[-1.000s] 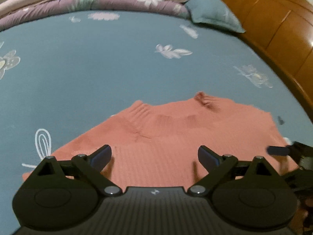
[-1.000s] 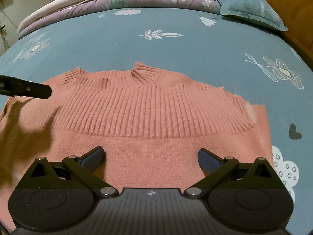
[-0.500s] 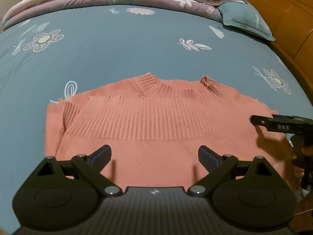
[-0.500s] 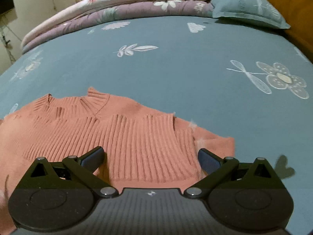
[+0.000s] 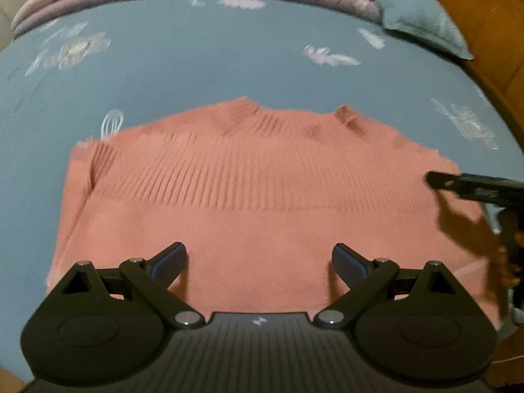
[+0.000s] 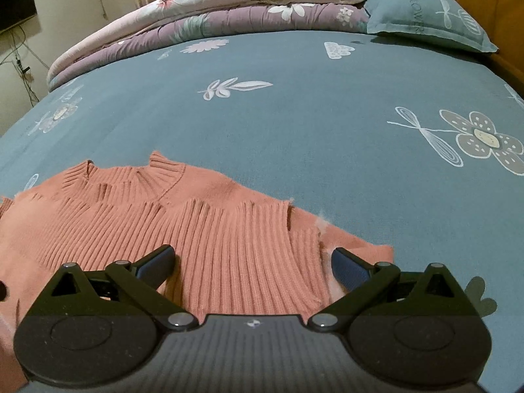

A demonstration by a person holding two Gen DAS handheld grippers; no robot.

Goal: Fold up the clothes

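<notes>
A pink ribbed sweater (image 5: 255, 203) is lying flat on a blue flower-print bedsheet (image 5: 196, 65), its collar pointing toward the far end of the bed, where a folded purple-and-pink quilt (image 6: 229, 9) and a blue pillow (image 6: 425, 16) are resting. The left gripper (image 5: 258, 260) is hovering over the sweater's plain lower part, its jaws spread wide and gripping nothing. The right gripper (image 6: 250, 263) is hanging over the sweater's right side near the shoulder seam, its jaws likewise spread wide and empty; its right fingertip (image 6: 347, 265) is sitting above the sweater's outer edge, where the knit is meeting the sheet. From the left wrist camera, which is blurred, the right gripper's dark finger (image 5: 471, 186) is reaching in over the sweater's right edge, casting a shadow on the knit. A wooden bed frame (image 5: 491, 26) is bordering the bed on the right. A dark screen (image 6: 14, 3) is hanging on the wall at far left, with cables trailing below it.
</notes>
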